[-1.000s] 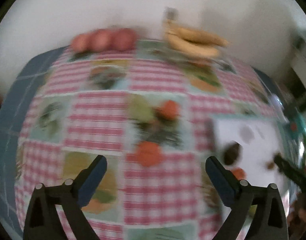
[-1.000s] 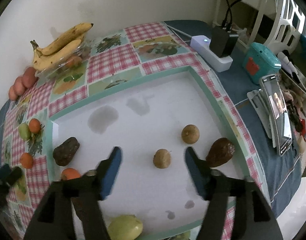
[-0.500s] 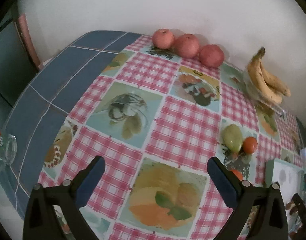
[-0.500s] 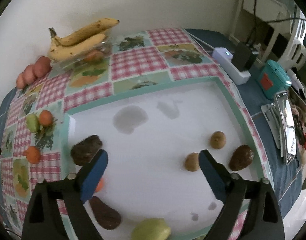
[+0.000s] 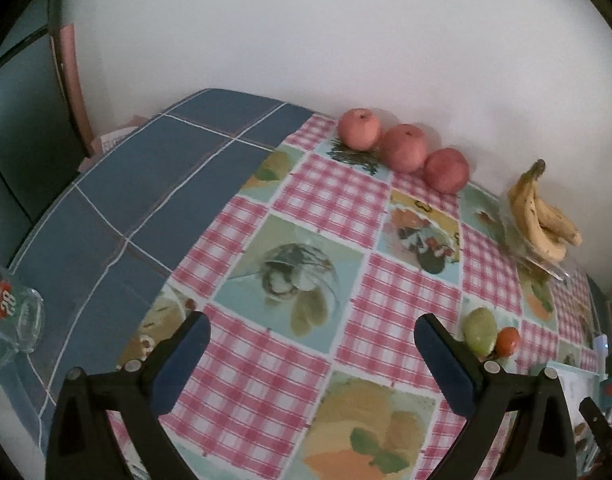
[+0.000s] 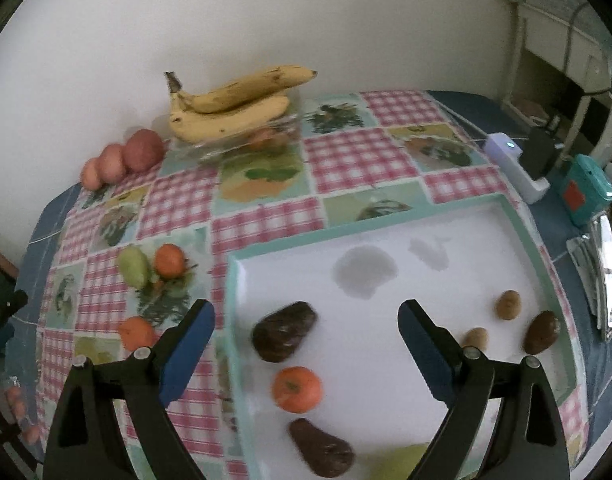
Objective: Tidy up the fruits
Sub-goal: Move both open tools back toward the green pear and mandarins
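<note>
Fruit lies scattered; the tangerine (image 6: 297, 389) at lower centre could roll off if nudged, since both the right gripper (image 6: 306, 322) and left gripper (image 5: 311, 334) hang released, holding nothing.

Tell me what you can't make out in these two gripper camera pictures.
- Green fruit, right wrist view: cut off by the bottom edge and the right gripper.
- White tray, left wrist view: mostly hidden behind the left gripper.
- Contents of the clear container under the bananas: too blurred.

Your left tongs (image 5: 307, 354) and right tongs (image 6: 306, 338): black angular frames, silver screws, blue pads (image 6: 186, 356) lining the fingers.
</note>
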